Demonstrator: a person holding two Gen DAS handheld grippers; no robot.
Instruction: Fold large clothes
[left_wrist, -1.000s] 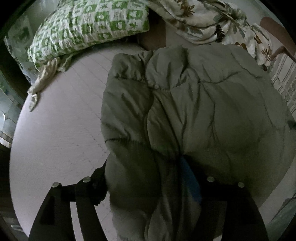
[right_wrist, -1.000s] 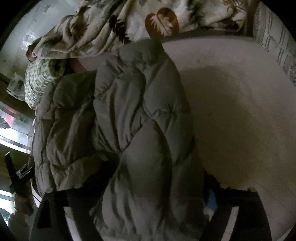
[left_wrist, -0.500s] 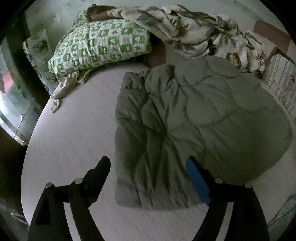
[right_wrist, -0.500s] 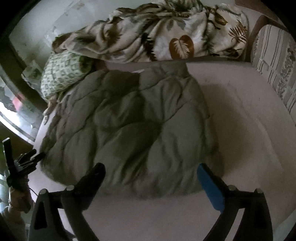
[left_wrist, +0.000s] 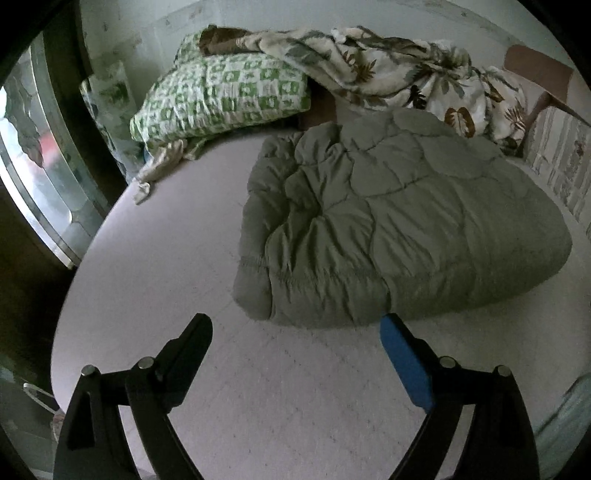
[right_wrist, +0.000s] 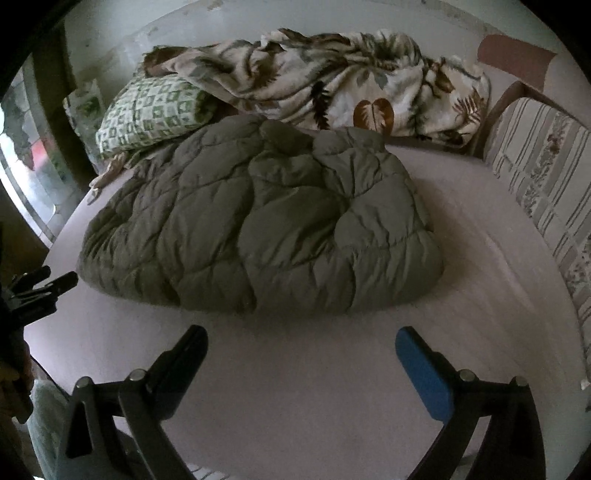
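One quilted olive-green comforter (left_wrist: 399, 229), folded into single bundle on bed (left_wrist: 155, 280). One green-and-white checked pillow (left_wrist: 221, 99). One leaf-print blanket (left_wrist: 399, 81), heaped in one pile. One pale cloth strip (left_wrist: 159, 170) trailing from beneath pillow. One striped floral cushion (right_wrist: 546, 177) at bed's edge. Two grippers: left gripper (left_wrist: 295, 328), right gripper (right_wrist: 301, 339). Two fingers per gripper, one black (left_wrist: 184, 354), one with blue pad (left_wrist: 404, 362).
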